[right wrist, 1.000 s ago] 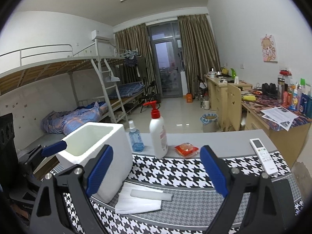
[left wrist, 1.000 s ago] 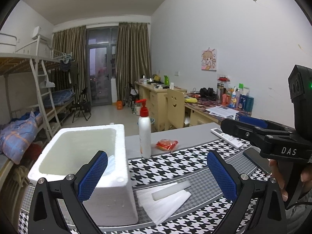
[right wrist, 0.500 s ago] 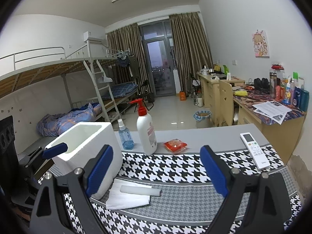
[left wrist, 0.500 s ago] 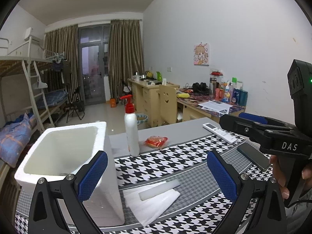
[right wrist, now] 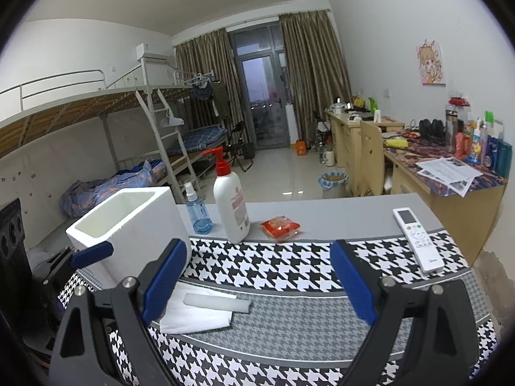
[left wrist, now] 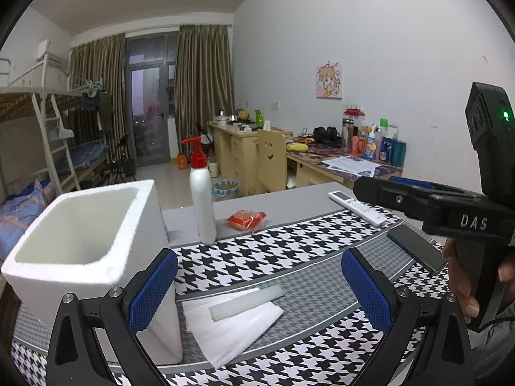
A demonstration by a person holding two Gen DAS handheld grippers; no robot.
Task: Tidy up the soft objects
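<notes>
Two hand-held grippers are hovering over a houndstooth mat, the left gripper and the right gripper both spread wide and gripping nothing. Between them and just ahead, a white foam stick is lying across a thin white foam sheet, the pair resting flat on the mat just beside an open foam box. Nothing is showing inside the box from these angles. Both pieces are looking very light, soft and easily crushed; the stick seems stiff enough to lift by its middle with a gentle pinch, while the sheet is likely to flop and slide, so an edge or corner overhanging the stick's side looks the better hold. A pump bottle, a red packet and a remote are standing well apart behind.
</notes>
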